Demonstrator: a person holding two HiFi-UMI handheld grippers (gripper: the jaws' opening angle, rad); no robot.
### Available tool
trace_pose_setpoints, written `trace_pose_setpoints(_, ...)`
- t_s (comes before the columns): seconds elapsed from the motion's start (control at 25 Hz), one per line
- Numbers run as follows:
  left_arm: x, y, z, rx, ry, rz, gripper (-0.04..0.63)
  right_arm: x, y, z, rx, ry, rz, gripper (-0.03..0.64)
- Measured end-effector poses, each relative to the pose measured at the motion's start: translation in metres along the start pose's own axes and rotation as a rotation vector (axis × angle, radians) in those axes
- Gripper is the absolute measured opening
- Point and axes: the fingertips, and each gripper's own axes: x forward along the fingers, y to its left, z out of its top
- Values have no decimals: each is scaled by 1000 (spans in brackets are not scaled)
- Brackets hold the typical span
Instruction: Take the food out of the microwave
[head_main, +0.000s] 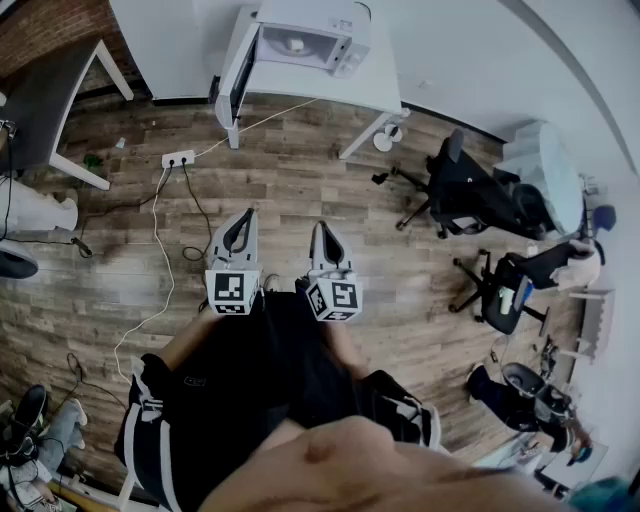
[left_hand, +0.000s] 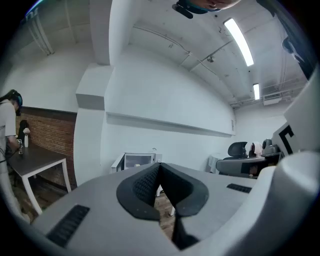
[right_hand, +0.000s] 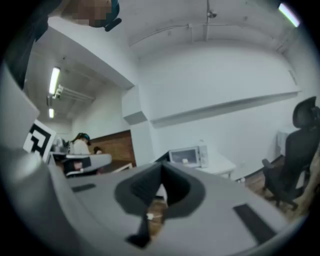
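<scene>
White microwave (head_main: 305, 35) sits on a white table (head_main: 385, 90) against the far wall, its door (head_main: 237, 75) swung wide to the left. Inside the lit cavity rests the food (head_main: 295, 45) – a small pale item, too small to tell whether it lies in a dish or a cup. The right gripper view shows it as a light spot behind the microwave's opening; the left gripper view shows the oven too, just above the jaws.

Both grippers are held low in front of the person, well apart from the microwave and pointing roughly level towards it. The left gripper (head_main: 248, 213) has its jaws pressed together at the tips, with nothing between them. The right gripper (head_main: 322, 225) is the same – pads meeting, empty.

Between the grippers and the table stretches a wood-plank floor (head_main: 300, 180). On it a white power strip (head_main: 178, 158) lies just beside the table's left leg, and a white cable (head_main: 160, 250) trails from it back towards the person, with darker cords near it. To the right stand black office chairs (head_main: 465, 190), off the straight line to the oven. At the left a dark-topped table (head_main: 45, 95) with white legs stands before a brick wall (head_main: 40, 25).
</scene>
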Motion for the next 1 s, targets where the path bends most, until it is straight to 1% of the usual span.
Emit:
trace_pose_setpoints(0.32, -3, 3, -3, -11, 3, -5, 31, 1, 7, 1, 2, -1, 7, 31)
trace_pose_setpoints(0.6, -5, 10, -5, -25, 3, -9, 31, 4, 15, -2, -20, 9, 7, 31)
trace_pose_setpoints(0.8, -7, 18, -4, -28, 3, -16, 31, 9, 23, 2, 28, -4, 8, 31)
trace_pose_setpoints(1.0, -7, 31, -5, -34, -3, -22, 31, 16, 33, 3, 22, -15, -2, 31)
